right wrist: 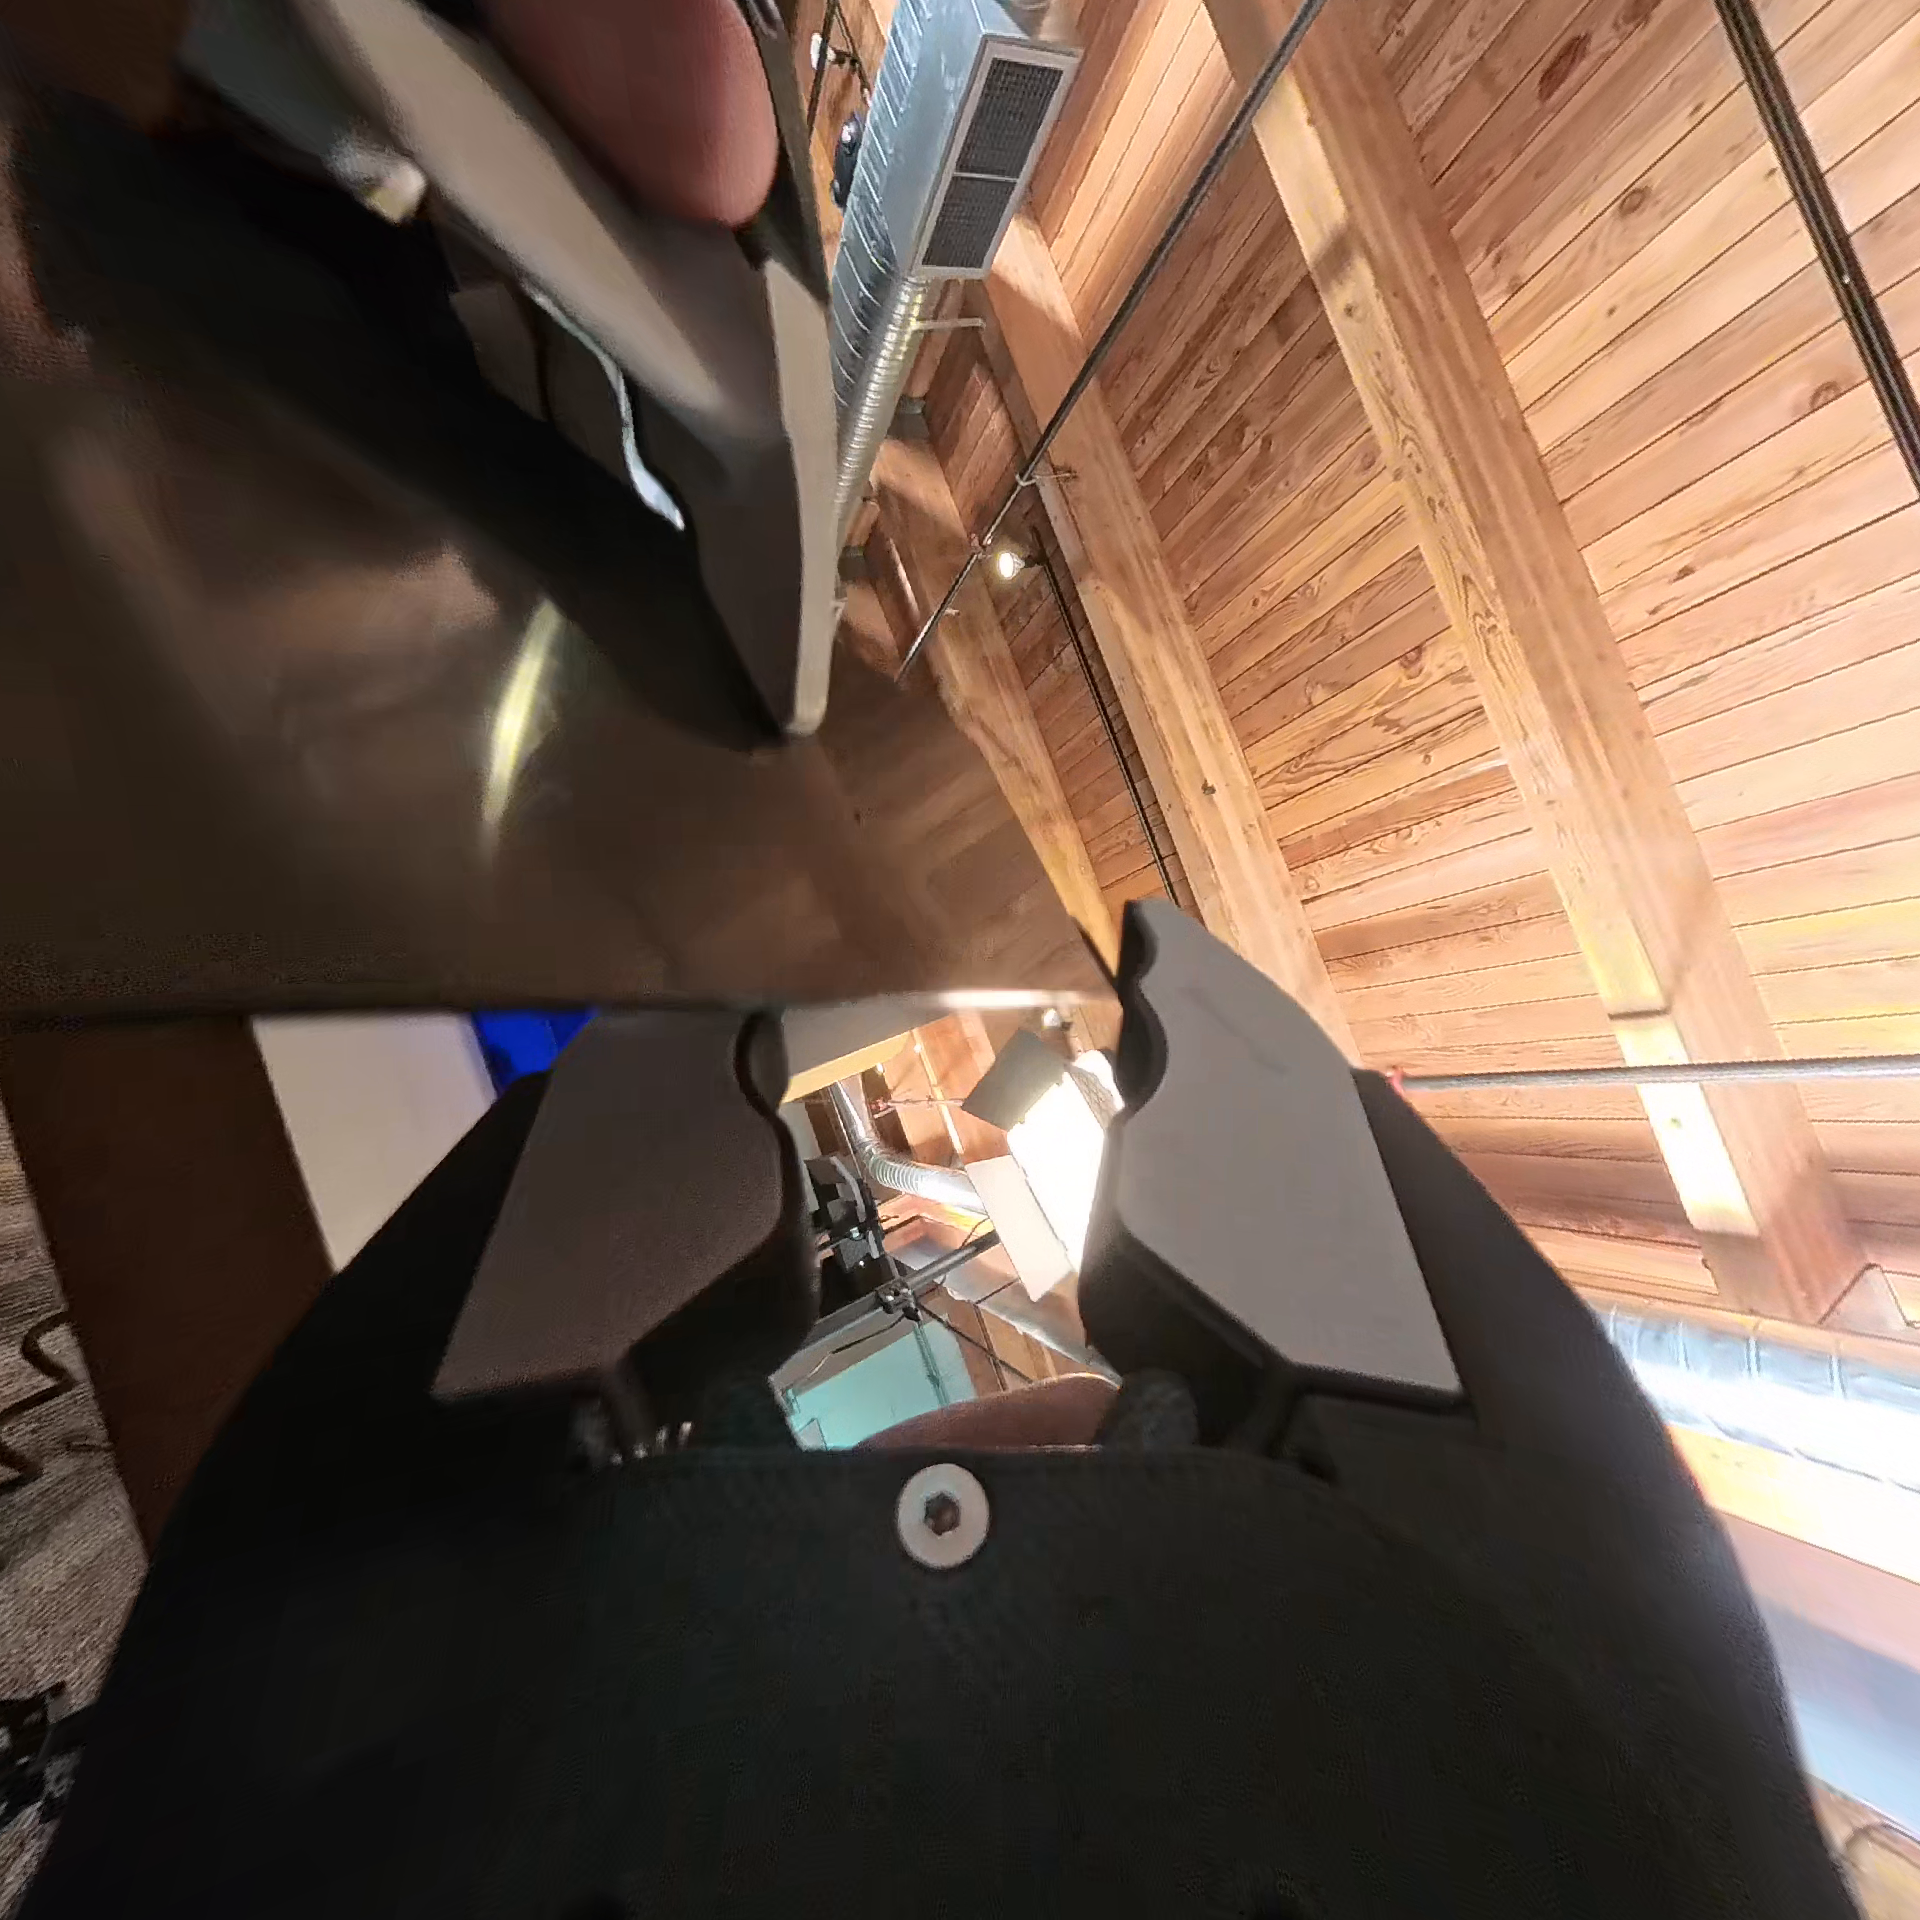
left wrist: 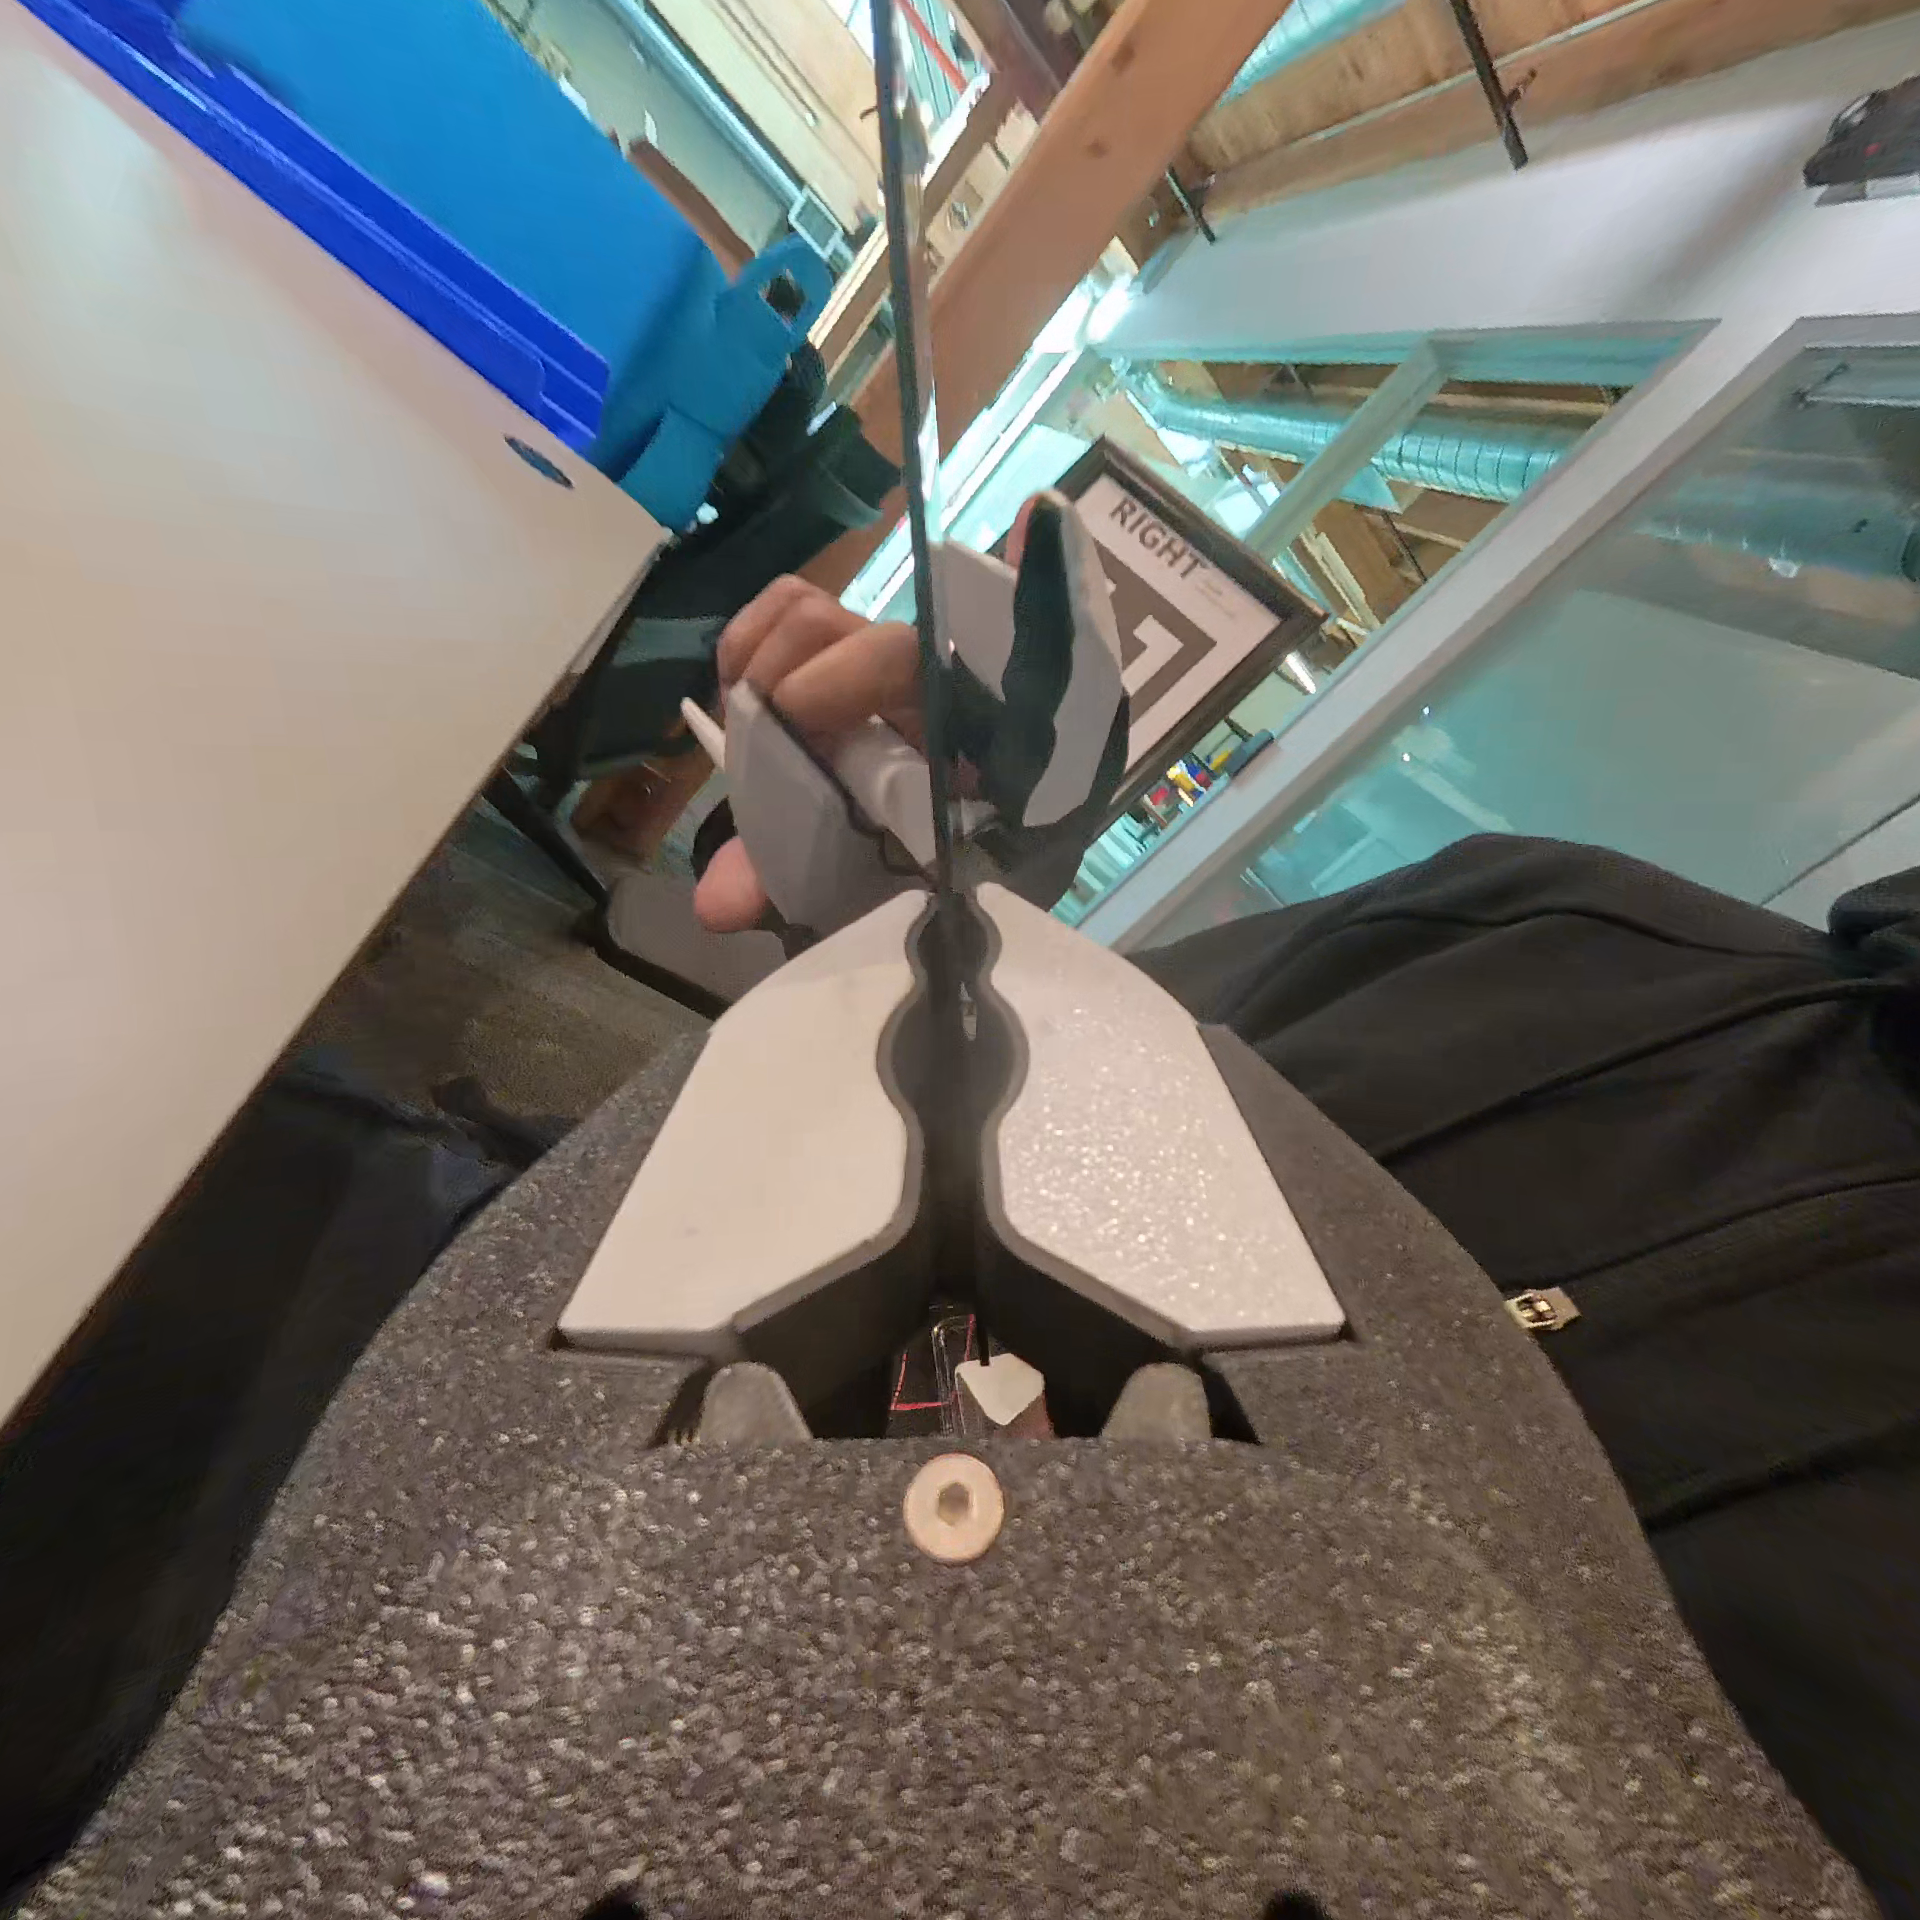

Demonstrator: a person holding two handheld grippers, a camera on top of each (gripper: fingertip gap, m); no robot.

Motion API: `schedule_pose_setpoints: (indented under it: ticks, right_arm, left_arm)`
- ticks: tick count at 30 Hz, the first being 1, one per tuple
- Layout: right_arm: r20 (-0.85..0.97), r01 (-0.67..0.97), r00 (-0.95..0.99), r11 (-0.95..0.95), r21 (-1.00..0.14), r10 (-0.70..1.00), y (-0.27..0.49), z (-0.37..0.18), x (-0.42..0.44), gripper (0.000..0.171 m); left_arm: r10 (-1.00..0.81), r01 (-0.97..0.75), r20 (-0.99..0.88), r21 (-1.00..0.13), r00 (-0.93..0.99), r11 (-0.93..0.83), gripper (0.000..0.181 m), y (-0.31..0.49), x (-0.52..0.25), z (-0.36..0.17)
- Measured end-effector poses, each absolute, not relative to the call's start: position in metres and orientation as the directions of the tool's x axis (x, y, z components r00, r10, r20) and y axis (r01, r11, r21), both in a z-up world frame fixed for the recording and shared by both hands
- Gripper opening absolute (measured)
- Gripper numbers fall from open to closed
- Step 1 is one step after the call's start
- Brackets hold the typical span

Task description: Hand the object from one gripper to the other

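The object is a thin, dark, glossy flat sheet. In the left wrist view I see the sheet (left wrist: 906, 364) edge-on as a thin black line. My left gripper (left wrist: 951, 904) is shut on its lower part. My right gripper (left wrist: 935, 748) is just beyond, held by a hand, with its jaws apart on either side of the sheet. In the right wrist view the sheet (right wrist: 312, 779) fills the upper left, and its edge lies between the tips of my open right gripper (right wrist: 951, 987). The left gripper (right wrist: 790, 717) clamps the sheet from above.
A white table (left wrist: 208, 623) with a blue bin (left wrist: 468, 208) is on the left. A person's black jacket (left wrist: 1558, 1091) is at the right. A glass partition (left wrist: 1558, 675) stands behind. A wooden ceiling (right wrist: 1455, 623) with ducts is overhead. Across from one pair of fingers to the other is roughly 6 cm.
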State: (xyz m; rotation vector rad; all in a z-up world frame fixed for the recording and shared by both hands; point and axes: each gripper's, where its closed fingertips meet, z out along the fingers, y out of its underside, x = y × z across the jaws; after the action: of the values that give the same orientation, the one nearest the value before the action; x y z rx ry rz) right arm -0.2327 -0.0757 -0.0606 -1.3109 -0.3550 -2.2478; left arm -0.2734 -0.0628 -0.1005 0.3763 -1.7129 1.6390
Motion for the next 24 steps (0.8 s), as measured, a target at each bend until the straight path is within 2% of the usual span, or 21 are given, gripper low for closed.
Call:
schedule_pose_setpoints:
  ticks: [1,3,4,6,9,12,15,17,20,24]
  right_arm:
    - [0.871,0.554,-0.393,-0.832,-0.033,-0.296,-0.075,-0.062,-0.232,0.054]
    - [0.885,0.568,-0.339,-0.819,-0.078,-0.319,-0.077,-0.065,-0.23,0.015]
    - [0.894,0.562,-0.3,-0.819,-0.118,-0.334,-0.08,-0.067,-0.227,0.009]
    - [0.899,0.547,-0.2,-0.806,-0.228,-0.39,-0.086,-0.069,-0.217,0.002]
    - [0.84,0.518,0.039,-0.708,-0.48,-0.541,-0.093,-0.073,-0.206,0.0]
    - [0.704,0.443,0.329,-0.556,-0.704,-0.629,-0.087,-0.083,-0.202,0.002]
    - [0.486,0.318,0.628,-0.369,-0.873,-0.608,-0.069,-0.094,-0.213,0.001]
    - [0.326,0.235,0.77,-0.231,-0.944,-0.548,-0.058,-0.093,-0.225,0.002]
    - [0.112,0.117,0.884,-0.016,-0.993,-0.454,-0.05,-0.081,-0.239,0.002]
    - [-0.059,0.015,0.948,0.23,-0.973,-0.311,-0.049,-0.062,-0.252,0.001]
  left_arm:
    - [0.271,-0.651,0.668,-0.741,-0.693,0.162,0.002,-0.067,-0.277,-0.104]
    - [0.268,-0.624,0.64,-0.766,-0.72,0.156,0.005,-0.071,-0.278,-0.104]
    - [0.286,-0.604,0.609,-0.788,-0.74,0.116,0.014,-0.07,-0.277,-0.097]
    - [0.304,-0.56,0.54,-0.828,-0.784,0.026,0.048,-0.061,-0.273,-0.078]
    - [0.214,-0.363,0.33,-0.921,-0.919,-0.138,0.065,-0.039,-0.257,-0.058]
    - [0.02,-0.067,0.065,-0.974,-0.998,-0.216,0.065,-0.022,-0.242,-0.048]
    - [-0.126,0.168,-0.152,-0.978,-0.98,-0.126,0.063,-0.019,-0.234,-0.055]
    - [-0.159,0.244,-0.237,-0.969,-0.958,-0.026,0.062,-0.022,-0.231,-0.067]
    - [-0.128,0.191,-0.198,-0.98,-0.972,0.06,0.065,-0.027,-0.229,-0.086]
    - [0.073,-0.089,0.085,-0.995,-0.994,-0.05,0.062,-0.037,-0.246,-0.086]
